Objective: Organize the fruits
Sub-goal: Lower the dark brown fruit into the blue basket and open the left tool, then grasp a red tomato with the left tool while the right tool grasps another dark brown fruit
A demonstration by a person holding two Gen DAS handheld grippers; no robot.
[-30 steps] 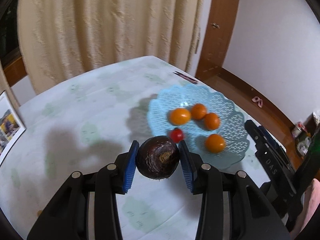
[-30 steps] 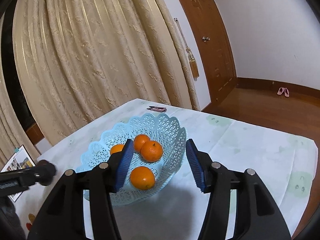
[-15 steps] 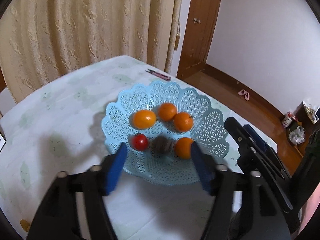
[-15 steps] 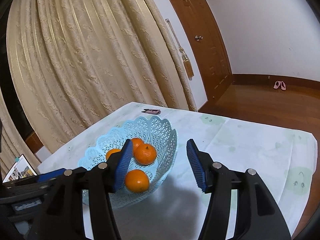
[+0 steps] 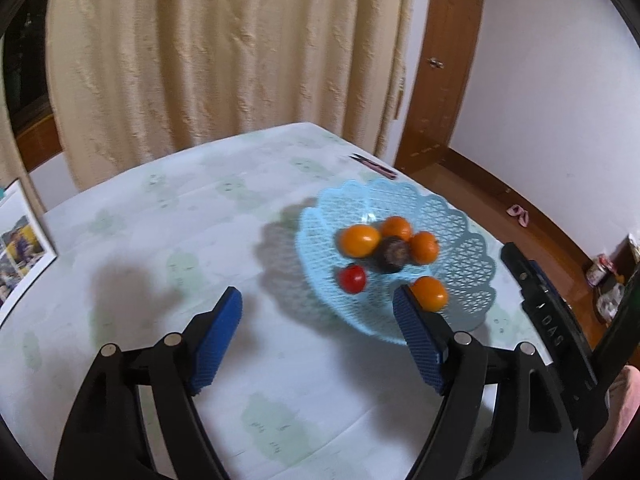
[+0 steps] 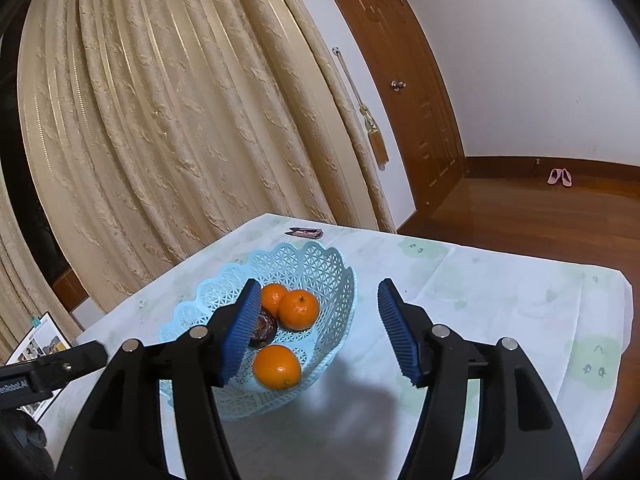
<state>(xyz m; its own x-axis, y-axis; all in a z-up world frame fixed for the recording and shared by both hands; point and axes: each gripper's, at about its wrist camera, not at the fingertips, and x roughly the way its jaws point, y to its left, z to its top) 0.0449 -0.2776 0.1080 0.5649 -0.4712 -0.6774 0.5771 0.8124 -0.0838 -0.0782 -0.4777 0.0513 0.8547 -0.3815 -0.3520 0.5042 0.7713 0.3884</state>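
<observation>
A light blue lattice basket (image 5: 464, 248) stands on the table and holds several oranges (image 5: 359, 240), a small red tomato (image 5: 352, 278) and a dark brown fruit (image 5: 393, 254) in the middle. My left gripper (image 5: 318, 316) is open and empty, above the table just left of and in front of the basket. In the right wrist view the basket (image 6: 316, 264) shows oranges (image 6: 299, 309) and the dark fruit (image 6: 264, 330), partly hidden by my finger. My right gripper (image 6: 316, 320) is open and empty, near the basket's right side.
A white tablecloth with pale green prints (image 5: 192, 240) covers the table. A small pink clipper (image 5: 374, 166) lies near the far edge, also in the right wrist view (image 6: 306, 233). A photo print (image 5: 20, 248) lies at the left edge. Curtain, wooden door and floor lie behind.
My left gripper held the dark fruit a second ago, opened and let it fall into the basket, then drew back to the left. The right gripper stayed open and barely moved.
</observation>
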